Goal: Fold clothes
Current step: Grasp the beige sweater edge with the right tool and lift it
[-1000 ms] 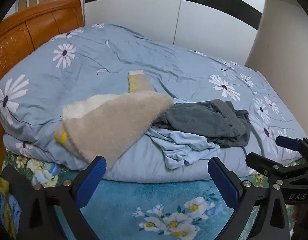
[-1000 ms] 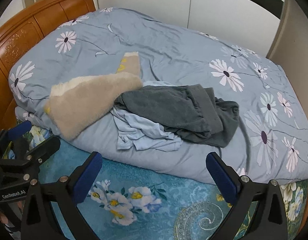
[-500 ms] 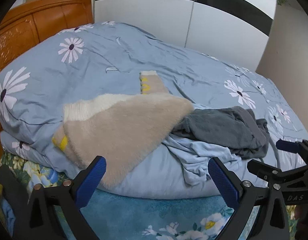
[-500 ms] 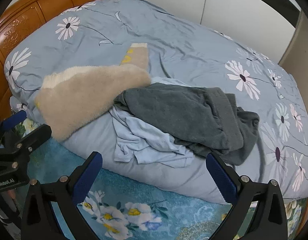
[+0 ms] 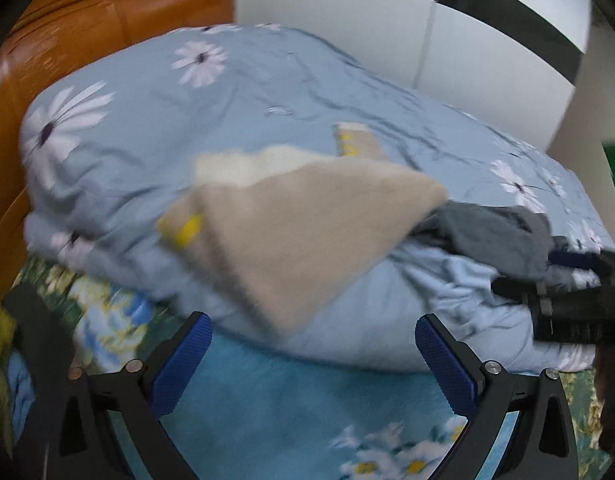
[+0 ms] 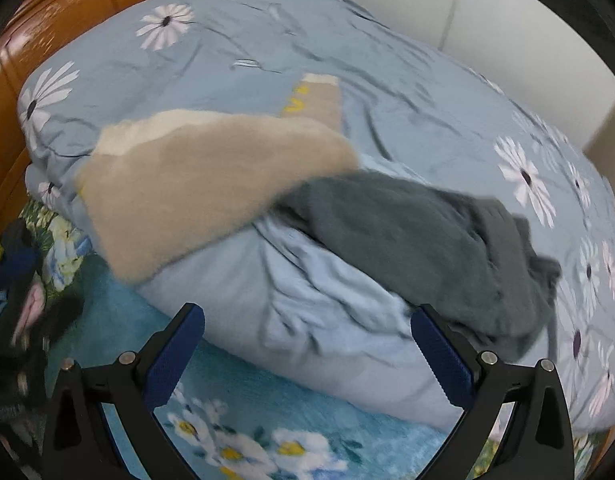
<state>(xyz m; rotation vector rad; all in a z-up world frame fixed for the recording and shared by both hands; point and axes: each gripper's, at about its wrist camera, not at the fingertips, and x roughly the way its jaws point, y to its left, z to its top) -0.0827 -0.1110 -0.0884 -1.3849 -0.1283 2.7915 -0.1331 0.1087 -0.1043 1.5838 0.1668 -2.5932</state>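
fleece garment (image 6: 211,184) left of sweatshirt (image 6: 419,232); shirt (image 6: 307,280) under both; all on duvet (image 6: 387,80)

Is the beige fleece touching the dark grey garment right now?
Touching. In the right wrist view the beige fleece has its right corner lying over the edge of the dark grey garment, with no duvet showing between them.

- A blue daisy-print duvet (image 5: 235,120) covers the bed.
- An orange wooden headboard (image 5: 87,12) stands at left.
- A teal floral sheet (image 6: 291,404) lies beneath.
- White wardrobe doors (image 5: 347,20) stand behind.
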